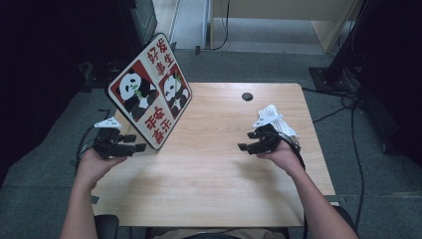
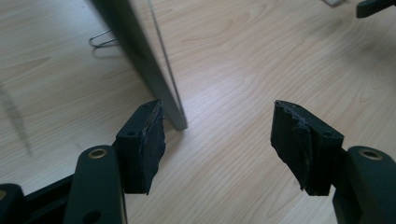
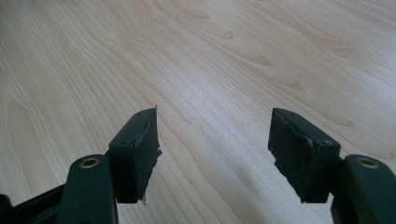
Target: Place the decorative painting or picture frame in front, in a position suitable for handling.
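left claw (image 1: 141, 147): wide open, held nothing | panda board (image 1: 149, 89): left side of worktop (image 1: 224, 174), bottom corner just past claw's tips | board stood tilted, leaning far-left | right claw (image 1: 242, 147): wide open, empty, over bare wood

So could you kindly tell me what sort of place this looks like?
Probably an office or lab workspace: a light wooden desk with a black cable grommet, grey carpet floor, and loose black cables trailing beside it.
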Demonstrator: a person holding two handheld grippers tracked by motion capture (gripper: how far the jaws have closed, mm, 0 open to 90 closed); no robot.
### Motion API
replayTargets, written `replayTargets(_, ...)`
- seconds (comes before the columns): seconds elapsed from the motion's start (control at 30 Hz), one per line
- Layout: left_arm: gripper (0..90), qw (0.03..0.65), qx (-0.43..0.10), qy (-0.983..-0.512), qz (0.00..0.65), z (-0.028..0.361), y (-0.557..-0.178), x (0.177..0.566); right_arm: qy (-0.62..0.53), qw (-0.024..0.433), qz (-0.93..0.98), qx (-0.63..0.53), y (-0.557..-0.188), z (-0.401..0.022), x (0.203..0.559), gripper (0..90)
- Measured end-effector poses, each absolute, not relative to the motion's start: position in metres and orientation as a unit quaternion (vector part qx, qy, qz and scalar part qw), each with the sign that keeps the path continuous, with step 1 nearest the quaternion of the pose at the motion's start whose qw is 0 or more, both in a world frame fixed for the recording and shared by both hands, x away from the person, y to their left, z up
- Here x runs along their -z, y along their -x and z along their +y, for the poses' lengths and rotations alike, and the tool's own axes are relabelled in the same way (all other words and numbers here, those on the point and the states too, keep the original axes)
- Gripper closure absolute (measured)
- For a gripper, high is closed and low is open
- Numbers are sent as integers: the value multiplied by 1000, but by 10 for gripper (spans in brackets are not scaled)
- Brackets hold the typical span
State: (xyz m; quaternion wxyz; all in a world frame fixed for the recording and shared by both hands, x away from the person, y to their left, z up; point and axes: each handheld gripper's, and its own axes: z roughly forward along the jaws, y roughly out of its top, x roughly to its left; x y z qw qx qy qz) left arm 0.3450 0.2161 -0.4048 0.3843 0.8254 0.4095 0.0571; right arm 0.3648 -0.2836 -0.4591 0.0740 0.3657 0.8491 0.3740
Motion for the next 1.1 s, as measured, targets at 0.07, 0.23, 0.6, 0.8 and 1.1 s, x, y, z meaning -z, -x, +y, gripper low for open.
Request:
replayTargets(0.07, 350, 384, -61, -822, 416, 222, -346, 403, -366, 74, 849, -374, -365, -284, 459, 338)
replayTargets(0.23, 349, 395, -74, -812, 423, 232, -351, 393, -364, 74, 850, -374, -365, -284, 460, 338)
replayTargets(0.6, 345, 389, -83, -811, 429, 241, -370, 367, -365, 71, 850, -374, -364, -284, 461, 336)
replayTargets(0.8, 345, 390, -81, -810, 430, 239, -380, 353, -363, 69, 851, -373, -364, -284, 461, 334)
replayTargets(1.1, 348, 384, -80, -814, 429, 239, -394, 331, -366, 70, 850, -372, -364, -284, 462, 328)
